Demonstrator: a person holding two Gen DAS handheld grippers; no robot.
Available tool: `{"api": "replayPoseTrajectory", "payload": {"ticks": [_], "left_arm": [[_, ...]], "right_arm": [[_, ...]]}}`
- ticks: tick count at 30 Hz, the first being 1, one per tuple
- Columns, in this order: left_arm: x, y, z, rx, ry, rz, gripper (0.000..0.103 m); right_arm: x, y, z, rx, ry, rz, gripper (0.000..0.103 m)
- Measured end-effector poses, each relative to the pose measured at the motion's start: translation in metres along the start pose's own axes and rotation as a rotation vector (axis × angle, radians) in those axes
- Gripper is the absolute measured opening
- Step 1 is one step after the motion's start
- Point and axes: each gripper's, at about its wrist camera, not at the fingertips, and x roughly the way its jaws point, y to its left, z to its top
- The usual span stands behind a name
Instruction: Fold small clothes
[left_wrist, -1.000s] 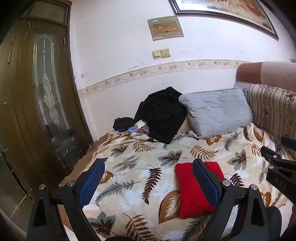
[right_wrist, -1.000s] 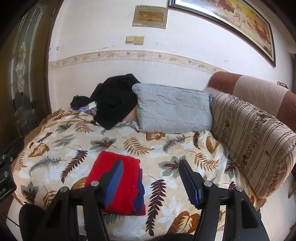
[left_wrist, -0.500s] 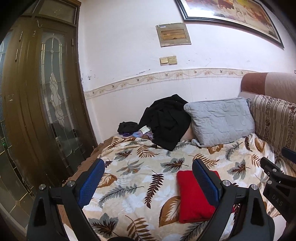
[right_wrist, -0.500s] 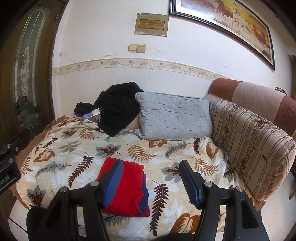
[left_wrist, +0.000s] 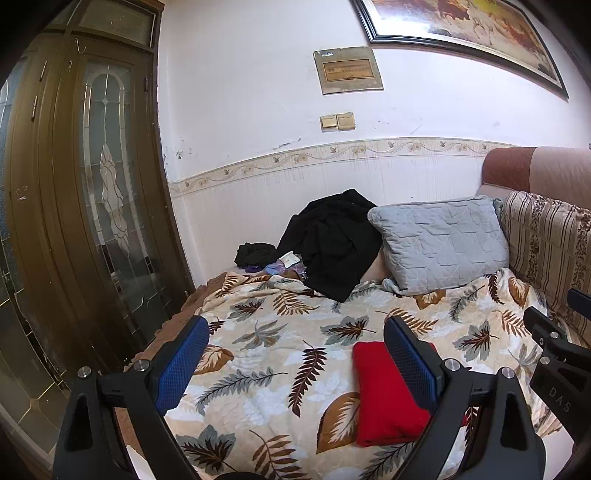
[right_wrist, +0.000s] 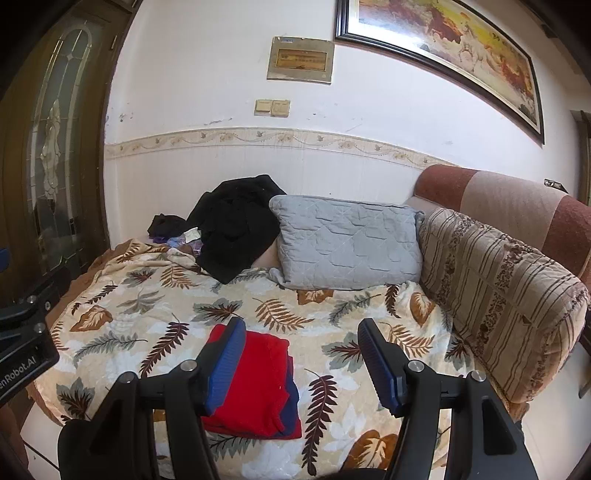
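Door (left_wrist: 92, 221) of dark wood with leaded glass fills the left edge of the left wrist view. Next along, a bed (left_wrist: 280, 354) under a leaf-print blanket runs toward the white wall.

Left tongs (left_wrist: 291, 354): open, blue pads wide apart, nothing between them, held above the blanket. The right pad overlaps the red garment in the picture; contact cannot be told, and the pads do not close on anything.

Folded red garment (left_wrist: 384, 398) lies flat on the blanket at the near side of the bed, just right of centre in the left wrist view. In the right wrist view the same garment (right_wrist: 258, 380) shows a dark blue layer along its right and lower edges.

Right tongs (right_wrist: 299, 354): open, pads apart, empty, above the blanket just right of the garment. The left pad overlaps the garment's left part in the picture.

At the far side of the bed, against the wall: a small dark heap (right_wrist: 166, 225), then a black garment (right_wrist: 236, 229) draped in a pile, then a grey quilted pillow (right_wrist: 347, 247) leaning beside it and touching it.

Further right, a striped cushion (right_wrist: 498, 288) stands along the bed's right edge, with a brown and tan backrest (right_wrist: 517, 203) behind it. A framed painting (right_wrist: 443, 48) hangs on the wall above.
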Motion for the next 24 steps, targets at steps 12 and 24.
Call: {"api": "replayPoseTrajectory", "payload": {"ticks": [12, 24], "left_arm": [[0.005, -0.001, -0.002, -0.001, 0.012, 0.0, 0.096], [0.012, 0.0, -0.004, -0.005, 0.022, 0.004, 0.096]], "right_arm": [[0.004, 0.001, -0.001, 0.003, 0.003, 0.0, 0.067], [0.007, 0.007, -0.001, -0.004, 0.007, 0.011, 0.068]]}}
